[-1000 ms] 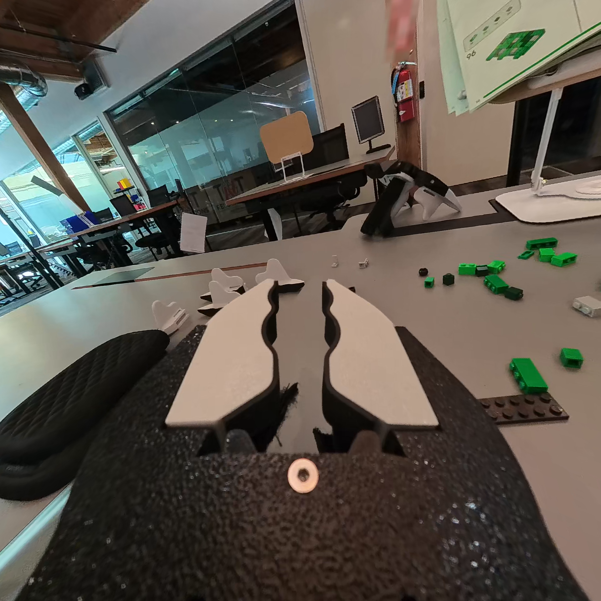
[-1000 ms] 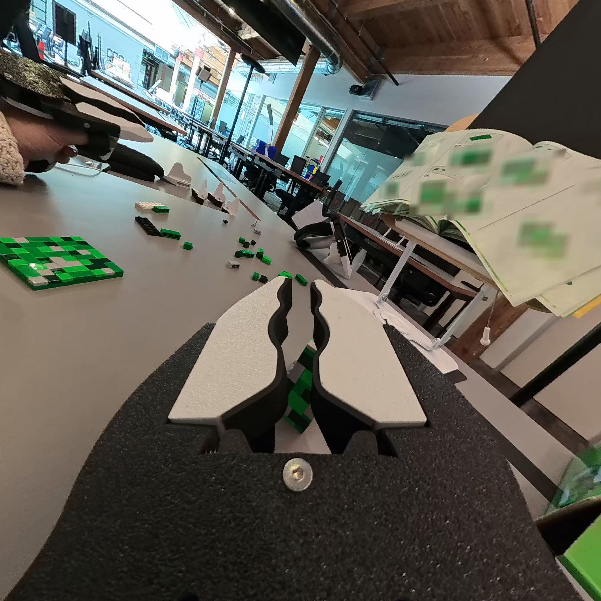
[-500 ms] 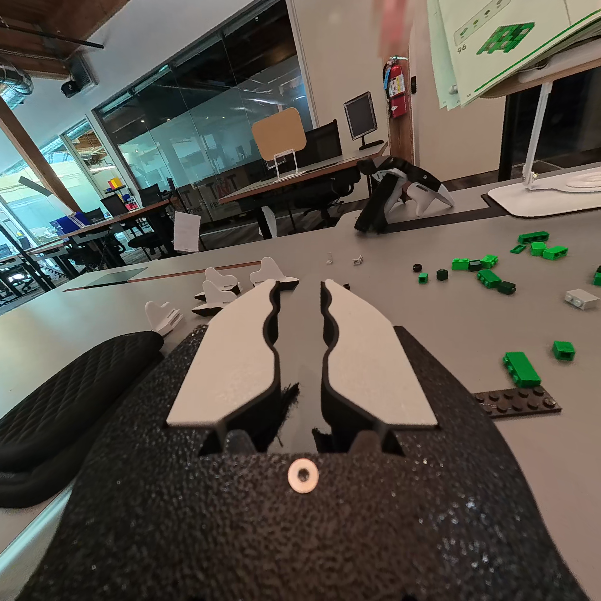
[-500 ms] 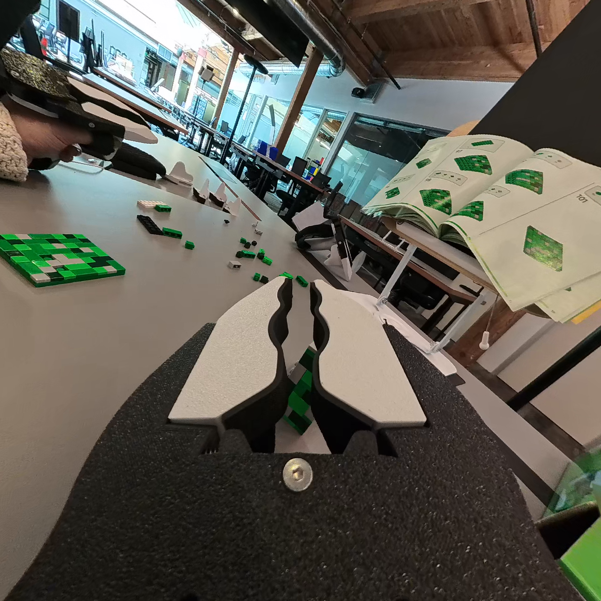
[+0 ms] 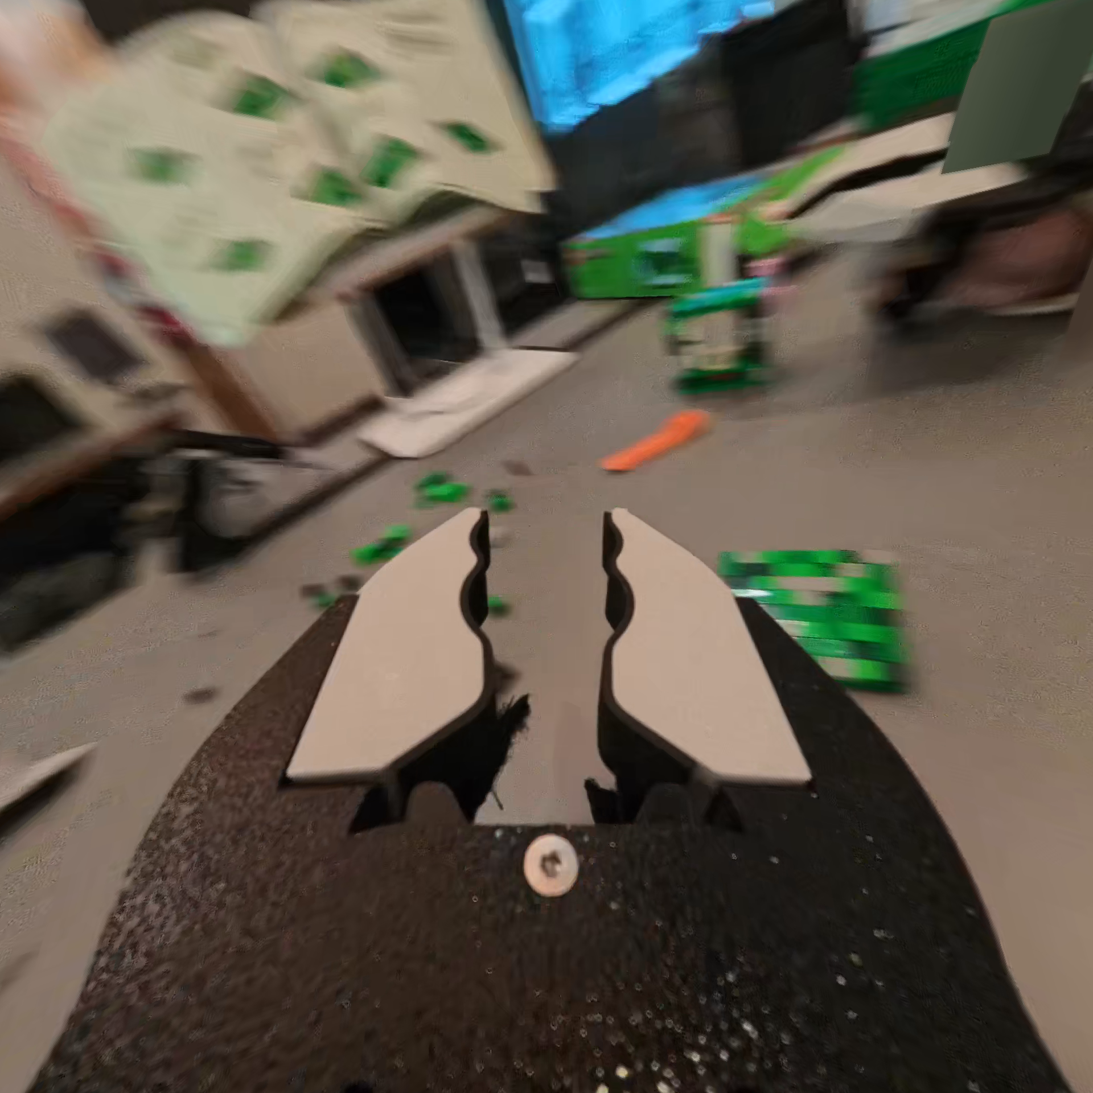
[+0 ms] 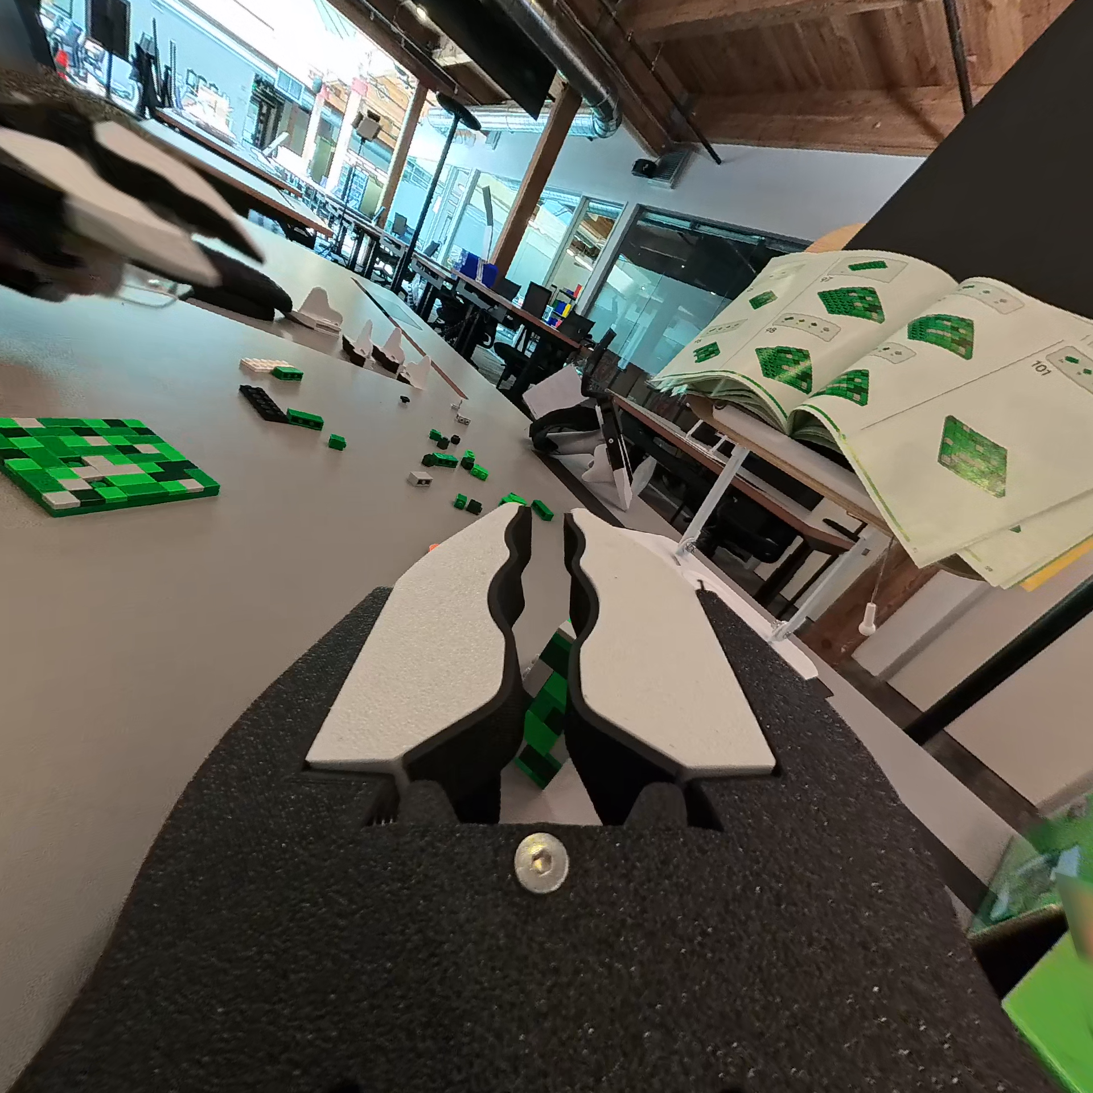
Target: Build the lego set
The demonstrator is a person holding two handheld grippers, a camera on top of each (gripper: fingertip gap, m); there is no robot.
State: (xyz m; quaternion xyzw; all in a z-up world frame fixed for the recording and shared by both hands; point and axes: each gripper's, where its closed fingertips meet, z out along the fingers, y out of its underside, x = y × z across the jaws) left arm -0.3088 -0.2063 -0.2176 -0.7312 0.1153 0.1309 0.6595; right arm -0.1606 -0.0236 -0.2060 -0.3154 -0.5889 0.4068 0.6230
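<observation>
The left gripper (image 5: 545,520) is swinging round fast, its view smearing, jaws widening and empty. The right gripper (image 6: 543,520) is clamping a green plate assembly (image 6: 544,718) between its fingers, long axis running forward along them. Ahead-left, the flat green mosaic plate (image 6: 100,467) is lying on the table (image 6: 177,621); slowing before alignment seems wise.

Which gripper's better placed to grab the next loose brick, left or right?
Left, probably. The left gripper is open, empty and aimed at the loose green bricks on the table. The right gripper is nearly shut around a green brick assembly, so it is occupied.
</observation>
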